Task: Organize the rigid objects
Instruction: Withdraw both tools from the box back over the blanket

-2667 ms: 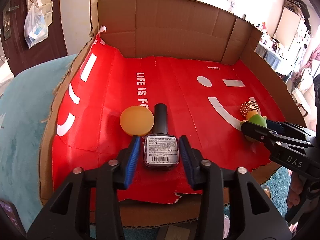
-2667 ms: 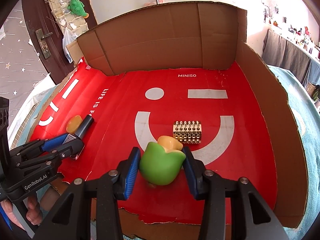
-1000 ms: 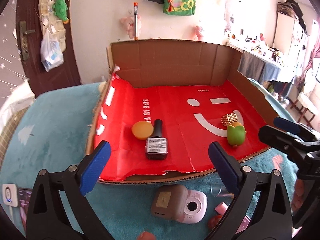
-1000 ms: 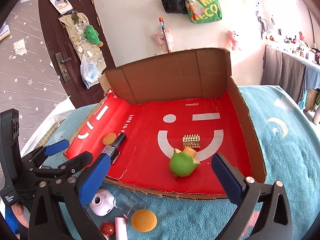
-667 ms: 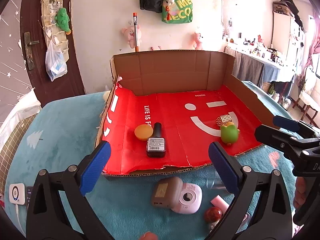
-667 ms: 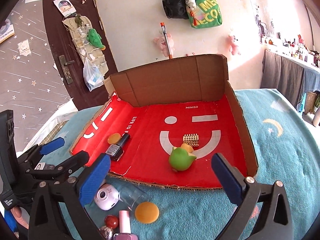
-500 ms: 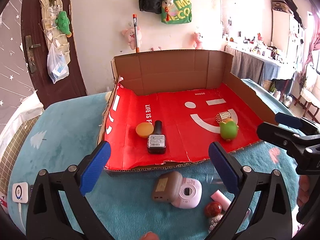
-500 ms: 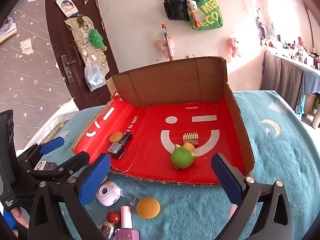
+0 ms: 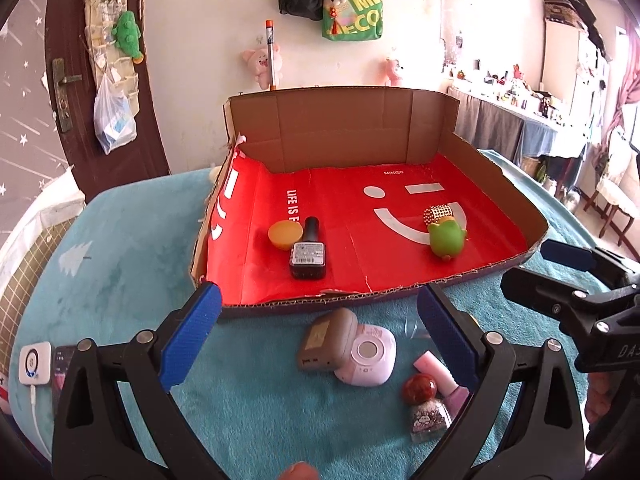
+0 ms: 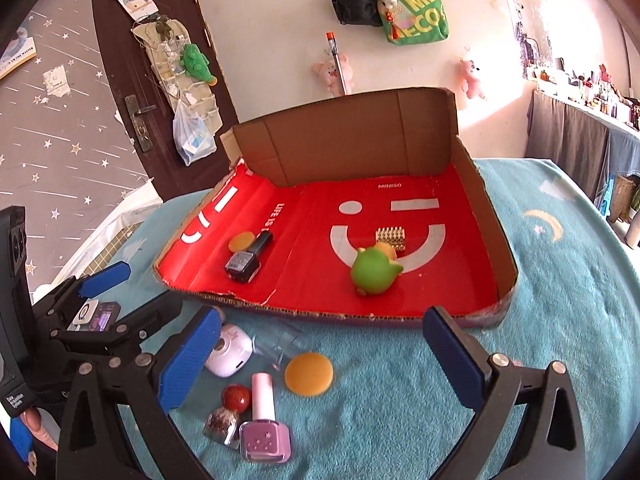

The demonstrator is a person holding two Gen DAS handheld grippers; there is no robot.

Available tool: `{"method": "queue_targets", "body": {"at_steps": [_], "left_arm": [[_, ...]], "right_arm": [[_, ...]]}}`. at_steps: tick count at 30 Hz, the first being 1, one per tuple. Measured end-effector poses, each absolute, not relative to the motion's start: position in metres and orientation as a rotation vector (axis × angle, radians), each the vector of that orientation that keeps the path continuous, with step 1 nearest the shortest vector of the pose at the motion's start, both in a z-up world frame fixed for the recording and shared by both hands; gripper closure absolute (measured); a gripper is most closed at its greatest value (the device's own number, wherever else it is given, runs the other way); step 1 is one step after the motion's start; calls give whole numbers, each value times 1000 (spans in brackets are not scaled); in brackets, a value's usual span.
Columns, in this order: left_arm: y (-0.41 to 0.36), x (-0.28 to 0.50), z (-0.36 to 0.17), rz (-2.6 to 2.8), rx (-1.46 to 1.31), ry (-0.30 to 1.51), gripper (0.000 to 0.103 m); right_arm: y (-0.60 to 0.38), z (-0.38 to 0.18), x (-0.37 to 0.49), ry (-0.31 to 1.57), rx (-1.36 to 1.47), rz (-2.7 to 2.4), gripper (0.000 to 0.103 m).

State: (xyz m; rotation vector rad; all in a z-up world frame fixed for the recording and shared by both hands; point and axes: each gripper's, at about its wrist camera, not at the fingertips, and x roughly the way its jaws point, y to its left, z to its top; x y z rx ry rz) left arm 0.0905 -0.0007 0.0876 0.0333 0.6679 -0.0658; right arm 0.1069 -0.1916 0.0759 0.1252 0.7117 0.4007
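Left gripper (image 9: 318, 330) and right gripper (image 10: 330, 354) both spread wide, nothing held, hovering over the teal fleece cover (image 10: 400, 420) in front of the open cardboard tray with red smiley lining (image 10: 498, 248). In the tray: black nail polish bottle (image 9: 308, 255) lying flat, label up, touching the orange round disc (image 9: 285, 233) on its left; green rubber toy (image 9: 447, 238) just in front of the gold studded block (image 9: 439, 213), well apart from the bottle. Outside on the cover, near the tray's front edge: pink mini camera (image 9: 366, 358) with a tan case against it, clear glass (image 10: 280, 346), second orange disc (image 10: 309, 373), red bead (image 10: 236, 397), glitter polish bottle (image 10: 220, 426), pink polish bottle (image 10: 265, 428).
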Motion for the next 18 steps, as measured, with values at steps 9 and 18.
{"method": "queue_targets", "body": {"at_steps": [9, 18], "left_arm": [[5, 86, 78, -59, 7, 692, 3], [8, 80, 62, -62, -7, 746, 3]], "right_arm": [[-187, 74, 99, 713, 99, 410, 0], [-188, 61, 95, 755, 96, 413, 0]]}}
